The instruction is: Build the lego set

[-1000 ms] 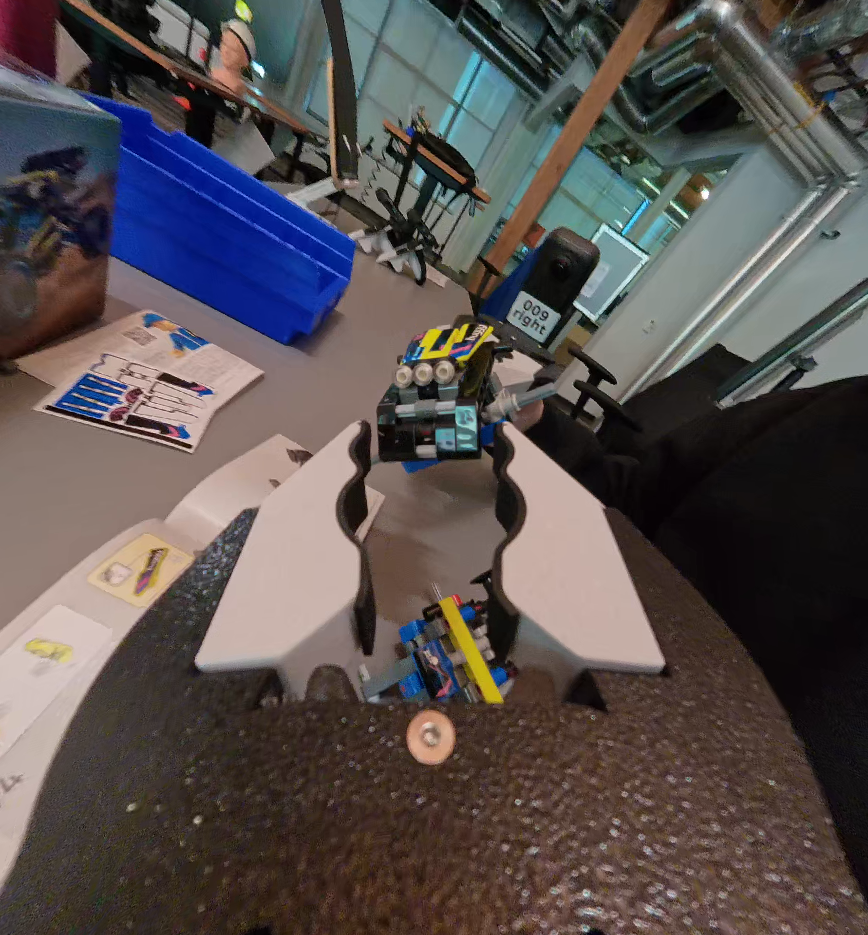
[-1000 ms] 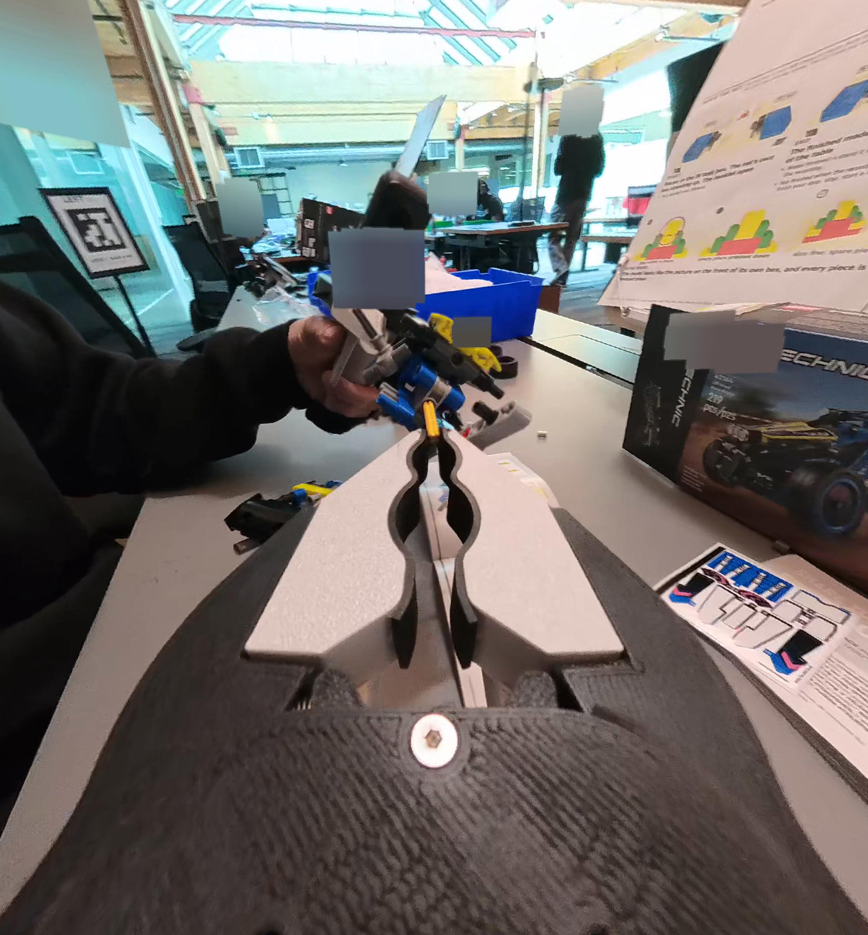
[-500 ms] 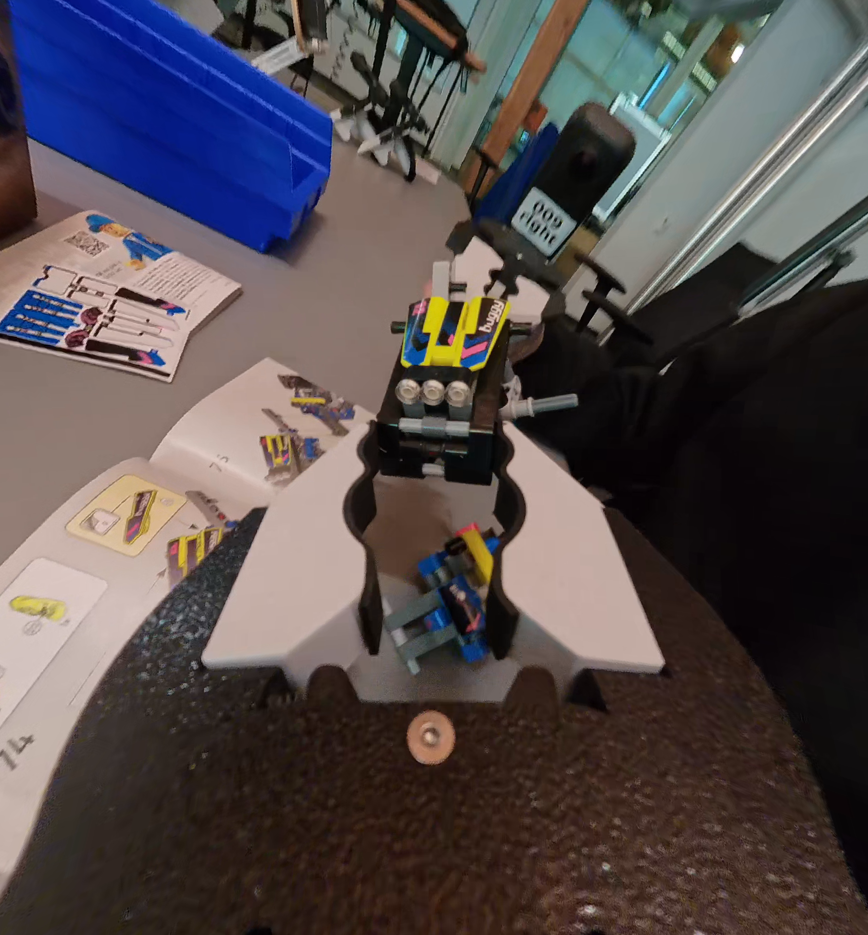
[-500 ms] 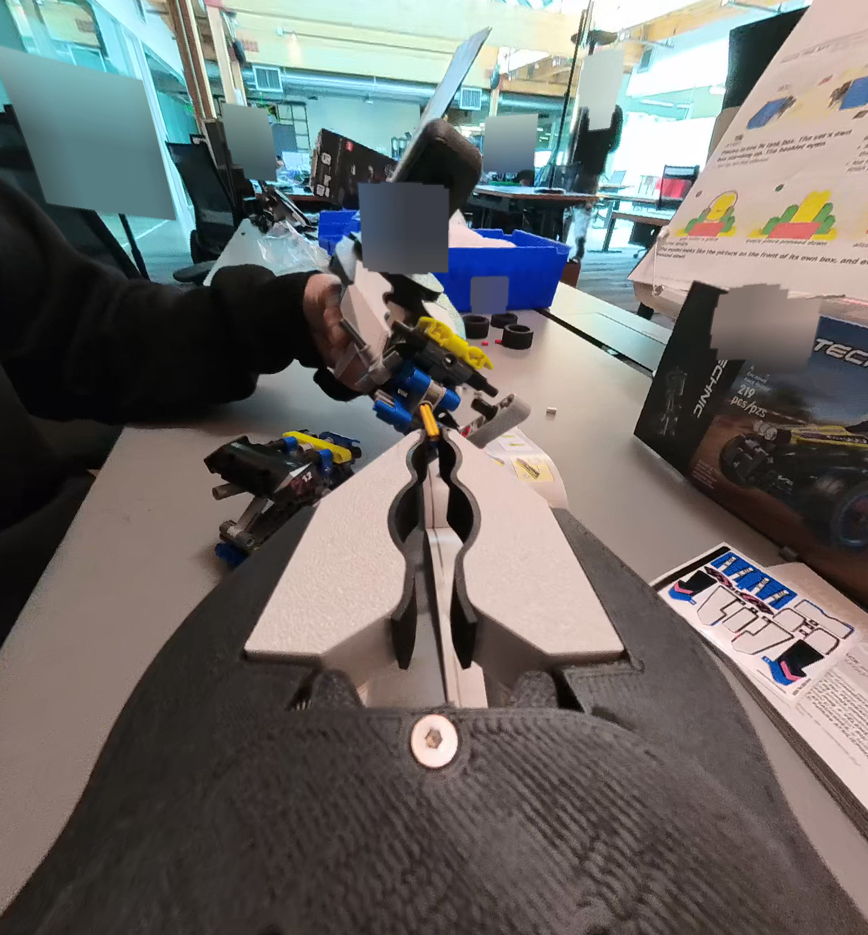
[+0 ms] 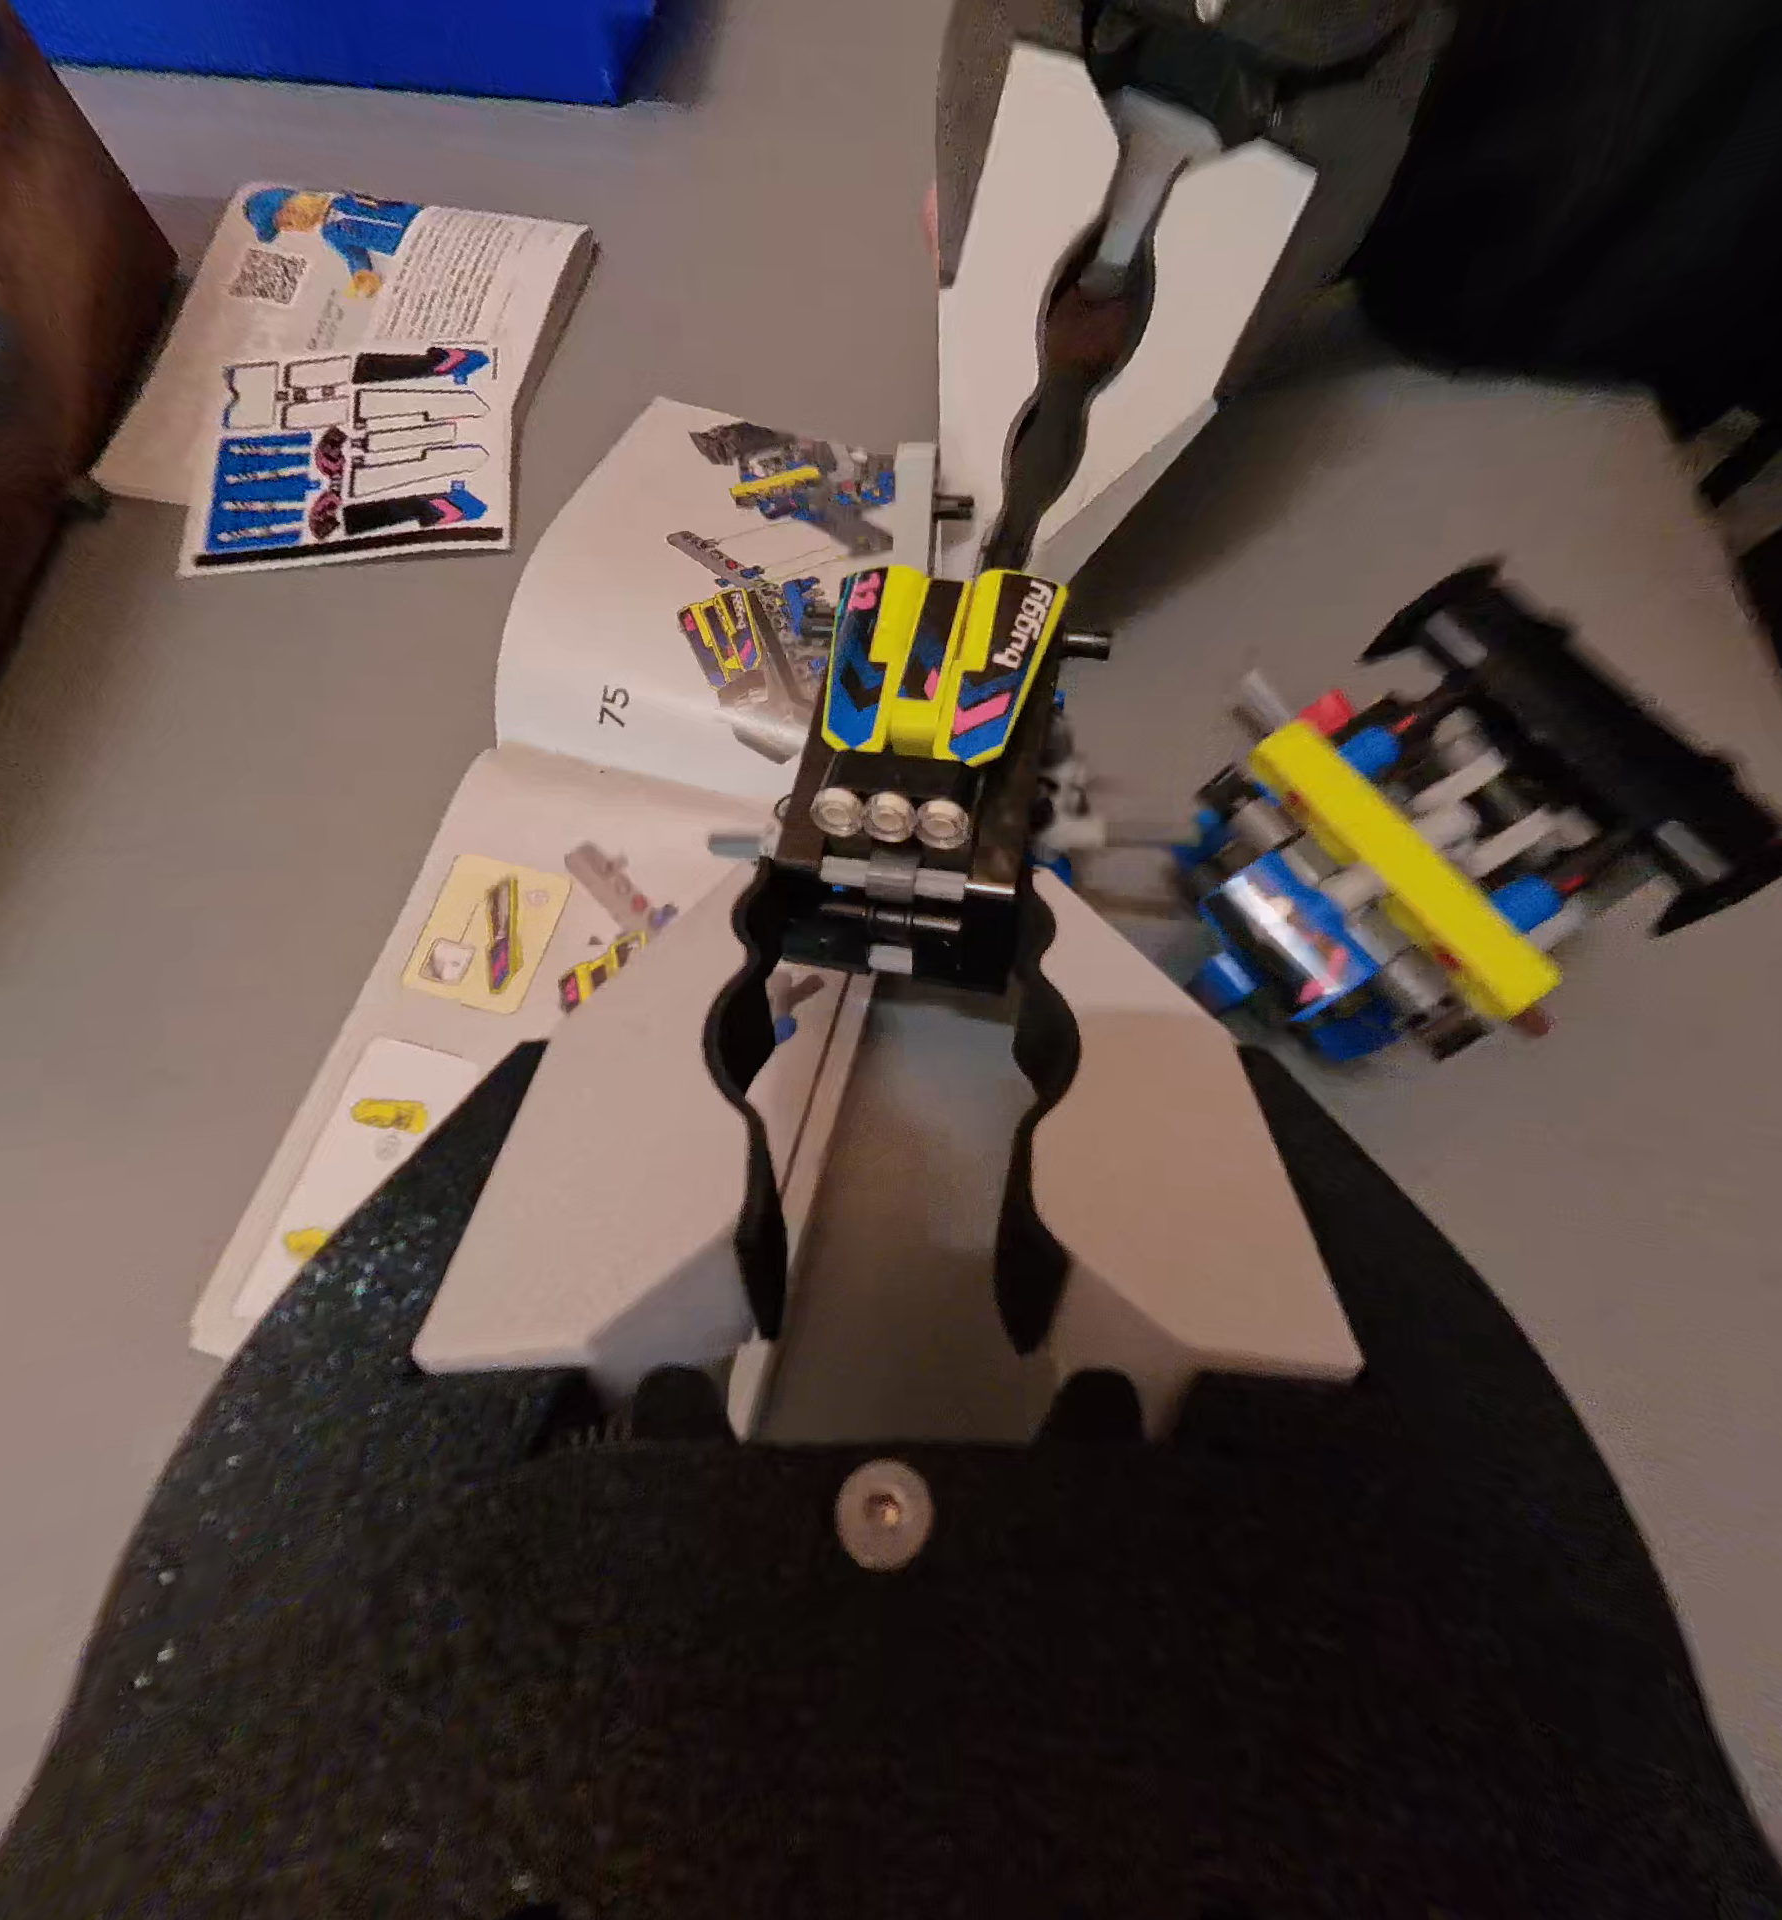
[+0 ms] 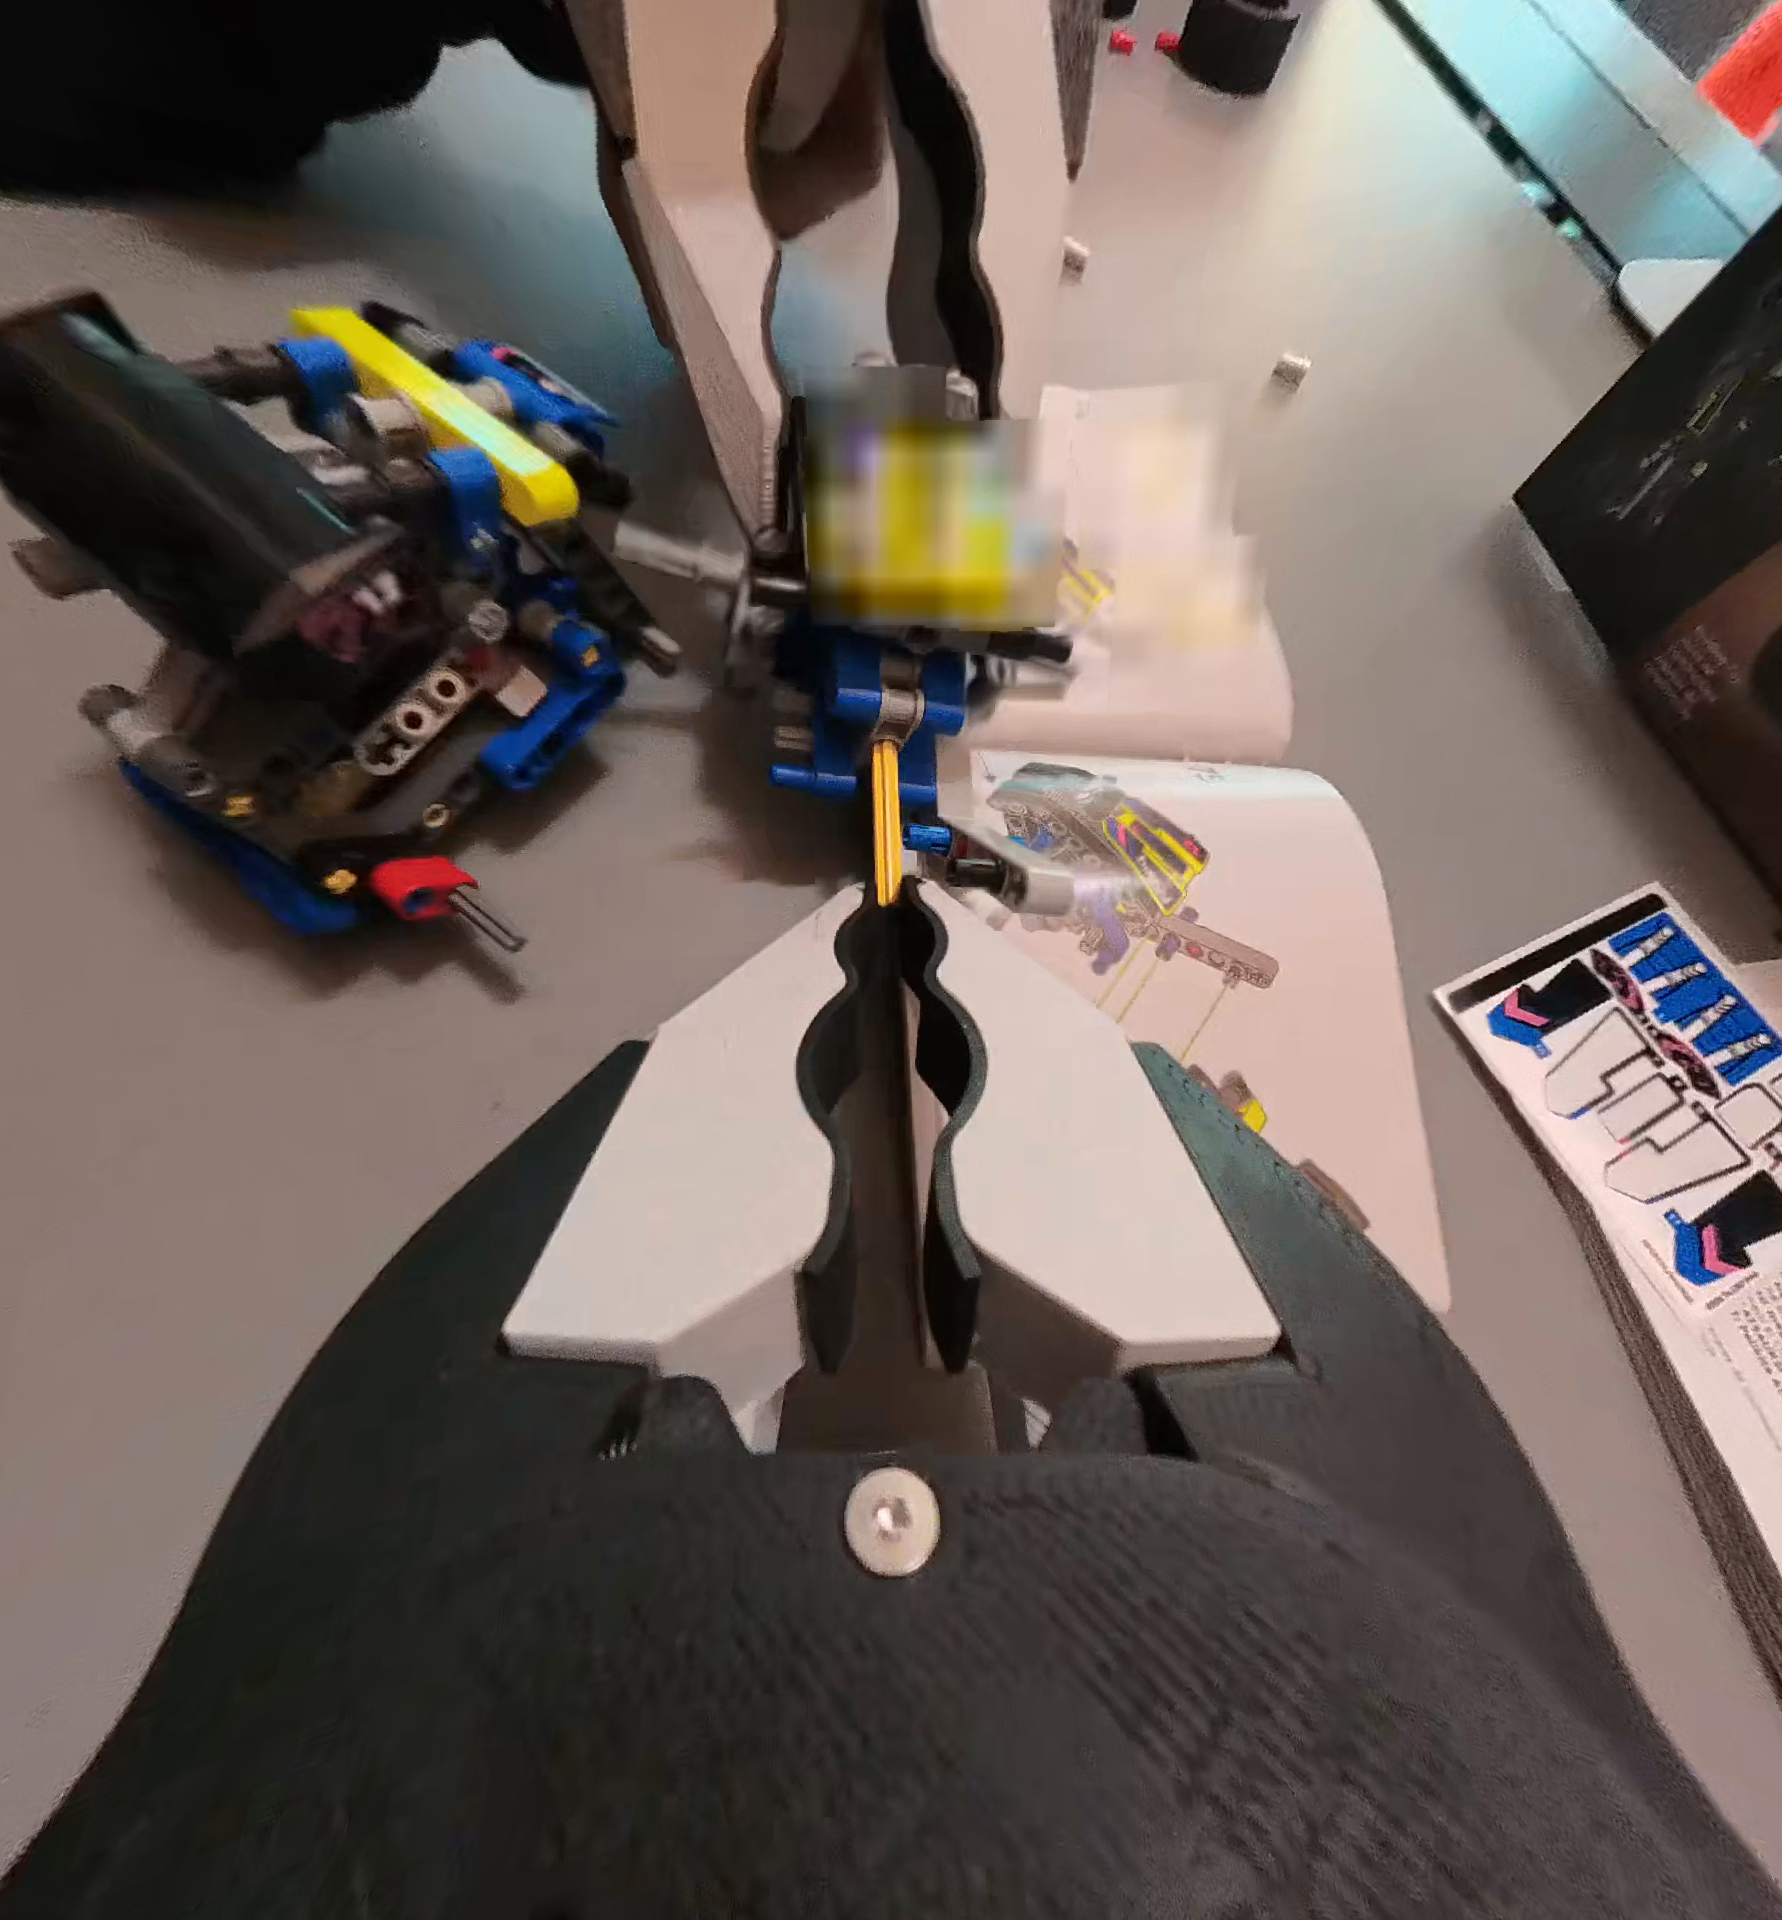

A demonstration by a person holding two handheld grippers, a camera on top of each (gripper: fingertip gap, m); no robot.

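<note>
Booklet: open on the surface, under the toy part.
Second toy part: right of it.
Sticker sheet: left, behind the booklet.

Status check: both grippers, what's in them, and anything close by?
Left gripper clamped on black-and-yellow toy car front. Right gripper pinching its thin yellow rod. Second toy chunk lies beside, booklet underneath.

My right gripper pinches the tip of a thin yellow axle jutting from the blue brick assembly the left gripper holds above an open instruction booklet, another brick assembly lying leftward.
</note>
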